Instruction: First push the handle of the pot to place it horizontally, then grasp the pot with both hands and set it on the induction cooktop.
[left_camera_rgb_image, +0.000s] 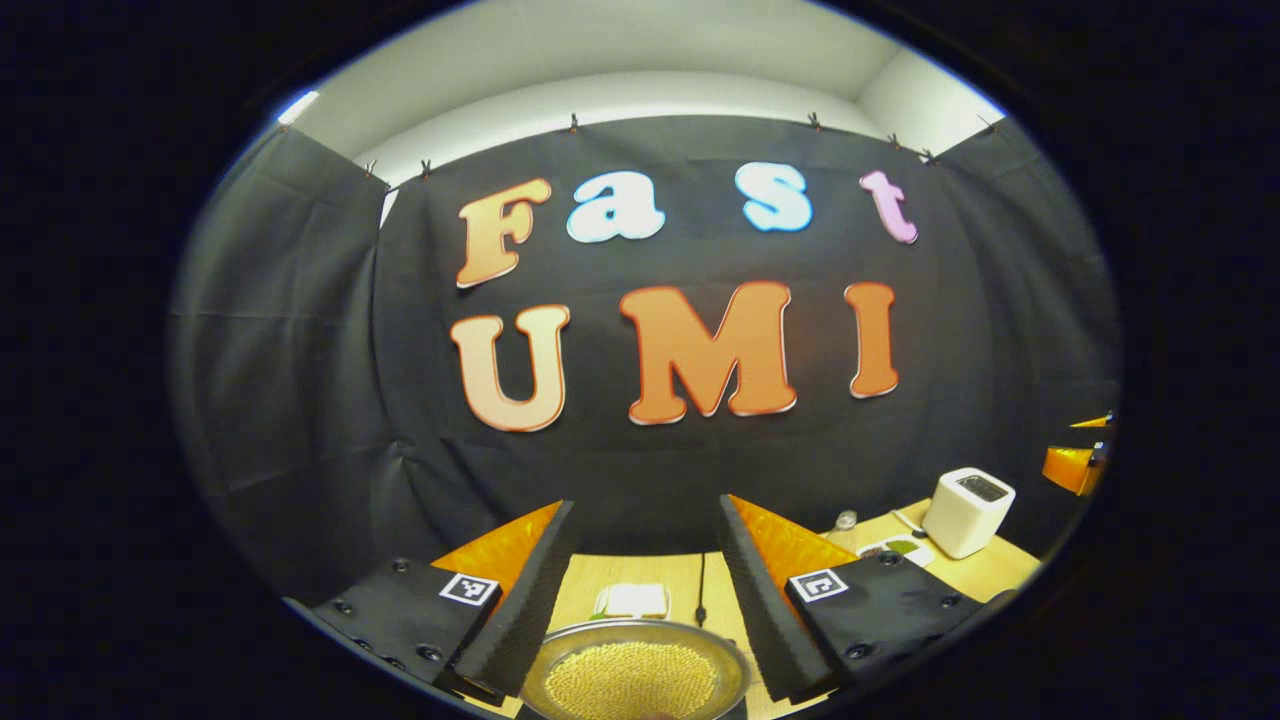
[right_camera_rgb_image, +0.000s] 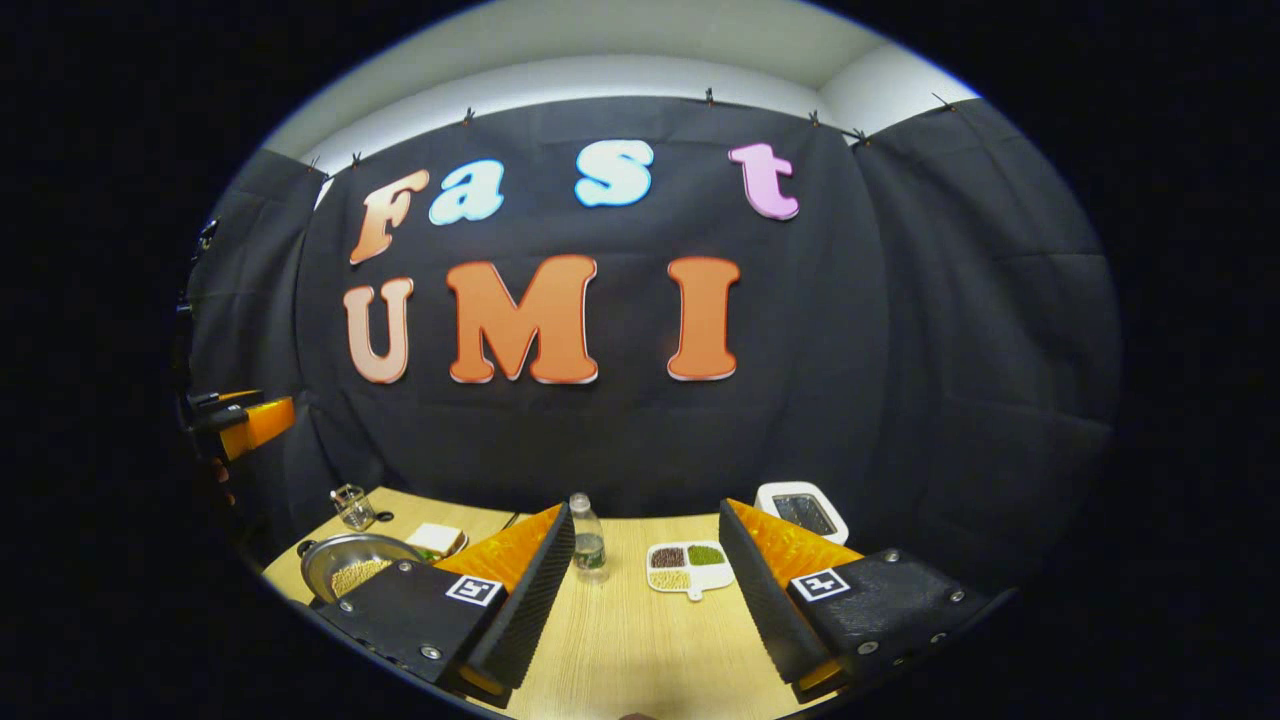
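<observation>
Two ridged fingers of the left gripper (left_camera_rgb_image: 648, 560) stand spread apart at the bottom of the left gripper view, holding nothing. Between them, at bottom centre, sits the pot (left_camera_rgb_image: 634, 672), a round shiny metal vessel full of small pale yellow grains, on the light wooden table (left_camera_rgb_image: 985, 575). Right gripper (right_camera_rgb_image: 648, 570) likewise gapes empty; there the pot (right_camera_rgb_image: 352, 572) lies lower left, a clear bottle (right_camera_rgb_image: 588, 545) and white divided dish (right_camera_rgb_image: 688, 568) between its fingers.
</observation>
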